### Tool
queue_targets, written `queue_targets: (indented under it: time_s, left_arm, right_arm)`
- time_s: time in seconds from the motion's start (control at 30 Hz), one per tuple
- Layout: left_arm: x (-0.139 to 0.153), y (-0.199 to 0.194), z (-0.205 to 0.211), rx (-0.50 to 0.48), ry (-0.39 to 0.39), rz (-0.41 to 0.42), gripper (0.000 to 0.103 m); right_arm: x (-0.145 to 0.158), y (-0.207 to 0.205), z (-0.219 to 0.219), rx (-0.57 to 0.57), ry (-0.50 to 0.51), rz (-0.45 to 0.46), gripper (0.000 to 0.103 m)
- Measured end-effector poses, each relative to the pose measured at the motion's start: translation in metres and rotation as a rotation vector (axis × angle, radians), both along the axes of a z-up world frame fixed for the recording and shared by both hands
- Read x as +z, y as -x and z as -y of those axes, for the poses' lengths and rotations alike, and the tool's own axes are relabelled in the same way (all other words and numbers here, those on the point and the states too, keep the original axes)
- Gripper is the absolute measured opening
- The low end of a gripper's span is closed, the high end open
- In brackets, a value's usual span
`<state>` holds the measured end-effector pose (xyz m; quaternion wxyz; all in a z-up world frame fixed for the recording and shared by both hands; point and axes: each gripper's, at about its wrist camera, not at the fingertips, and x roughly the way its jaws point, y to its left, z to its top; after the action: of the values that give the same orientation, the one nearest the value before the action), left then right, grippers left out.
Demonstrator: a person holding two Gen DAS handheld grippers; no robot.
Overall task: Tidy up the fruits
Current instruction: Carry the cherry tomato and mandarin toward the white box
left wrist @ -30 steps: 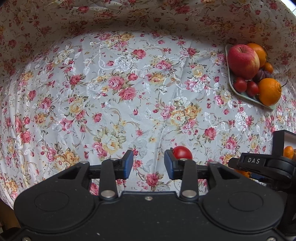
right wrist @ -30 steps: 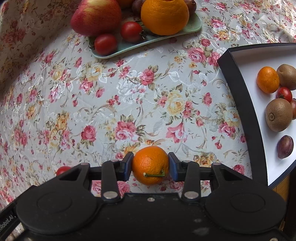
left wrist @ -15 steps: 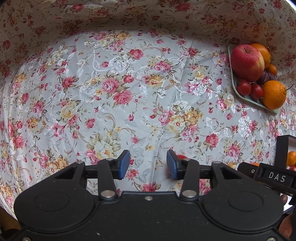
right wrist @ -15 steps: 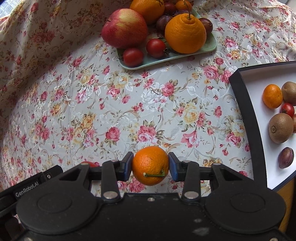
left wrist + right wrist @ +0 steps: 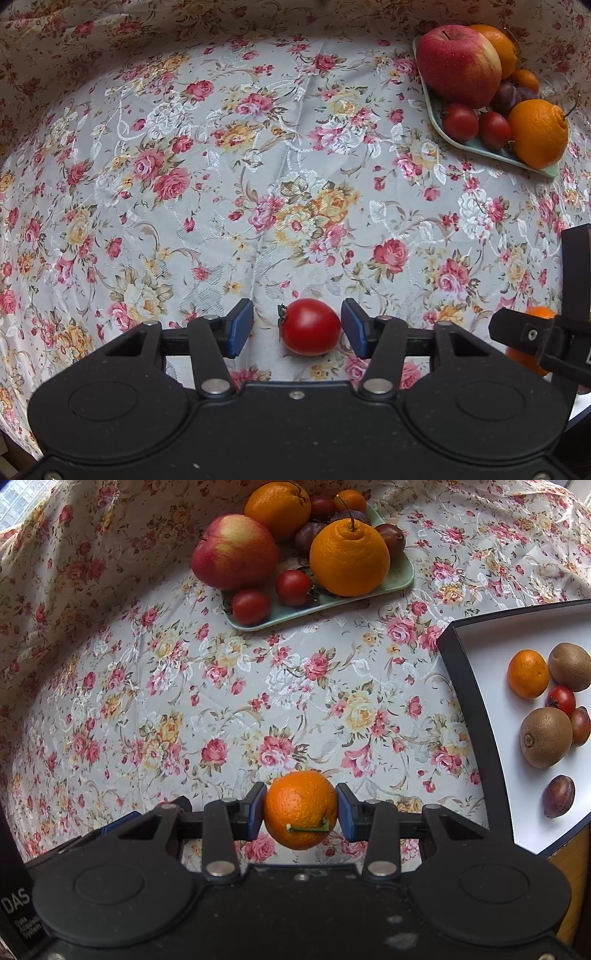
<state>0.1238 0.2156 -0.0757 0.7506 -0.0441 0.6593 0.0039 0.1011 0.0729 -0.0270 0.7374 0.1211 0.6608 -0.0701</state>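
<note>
Left tongs [image 5: 297,326] are spreading wide around the small red tomato [image 5: 309,326] lying on the floral-clothed desk [image 5: 258,184], lining up a grab, while right tongs [image 5: 301,810] stay clamped on 1 round orange mandarin [image 5: 300,808], seemingly bound for the white dark-rimmed tray [image 5: 476,716].

floral tablecloth [image 5: 258,166] over table; daylit window [image 5: 14,502] top-left

A red tomato [image 5: 309,327] lay on a white cloth [image 5: 229,177] patterned with pink and yellow roses; the plate [image 5: 397,576] was pale green.
</note>
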Motion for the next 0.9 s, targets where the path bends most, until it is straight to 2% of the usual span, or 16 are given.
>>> queue_targets:
  time_s: [0.3, 0.47, 0.77, 0.9]
  left_arm:
    - [-0.008, 0.0, 0.006, 0.011, -0.037, 0.006, 0.058]
    - [-0.006, 0.005, 0.006, 0.022, -0.038, 0.012, 0.043]
    - [-0.006, -0.006, 0.012, 0.063, -0.017, 0.003, 0.042]
    - [0.007, -0.007, 0.004, 0.079, -0.003, 0.012, 0.042]
  right_arm:
    - [0.003, 0.004, 0.014, -0.017, -0.003, -0.001, 0.041]
    - [0.005, 0.006, 0.023, -0.025, -0.007, 0.004, 0.041]
    - [0.01, 0.009, 0.038, -0.051, -0.017, 0.015, 0.041]
    - [0.013, 0.009, 0.041, -0.058, -0.026, 0.021, 0.041]
